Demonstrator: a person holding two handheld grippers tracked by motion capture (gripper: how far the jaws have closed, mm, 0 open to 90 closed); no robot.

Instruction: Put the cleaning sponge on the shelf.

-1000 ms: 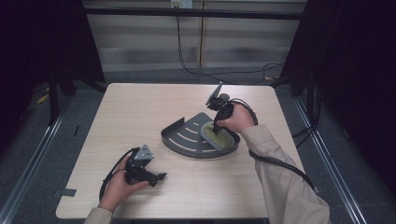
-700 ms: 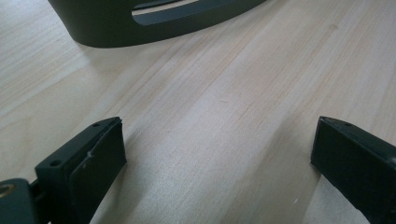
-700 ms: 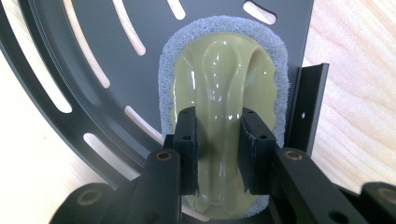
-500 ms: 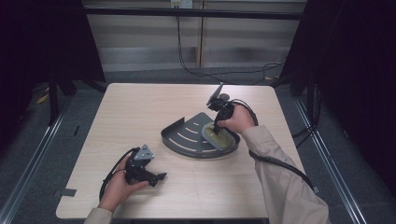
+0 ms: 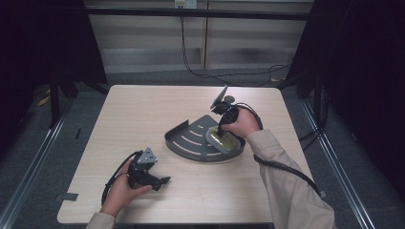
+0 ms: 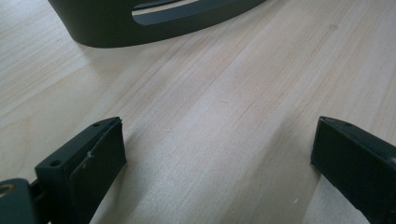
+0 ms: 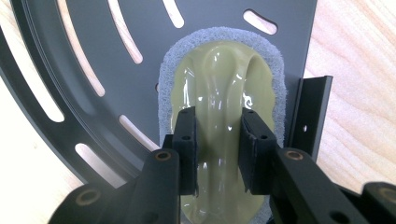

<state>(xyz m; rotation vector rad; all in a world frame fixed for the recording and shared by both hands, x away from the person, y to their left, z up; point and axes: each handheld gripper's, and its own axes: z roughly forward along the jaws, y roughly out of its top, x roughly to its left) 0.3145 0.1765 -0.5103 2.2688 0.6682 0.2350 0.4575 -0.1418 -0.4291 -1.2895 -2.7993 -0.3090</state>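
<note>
Two claws: right claw (image 7: 217,156) clamped on the raised handle of the scrubber (image 7: 224,93), which lies in the dark rack (image 5: 191,143) mid-tabletop (image 5: 143,109). Left claw (image 6: 219,172) spread apart, empty, low over tabletop near rack.

A pale wooden table (image 5: 143,114) stands on grey floor (image 5: 28,162), black cables (image 5: 210,71) trailing behind it.

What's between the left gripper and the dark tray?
Nothing but bare table. The left gripper view shows wood from the open left gripper up to the tray.
</note>
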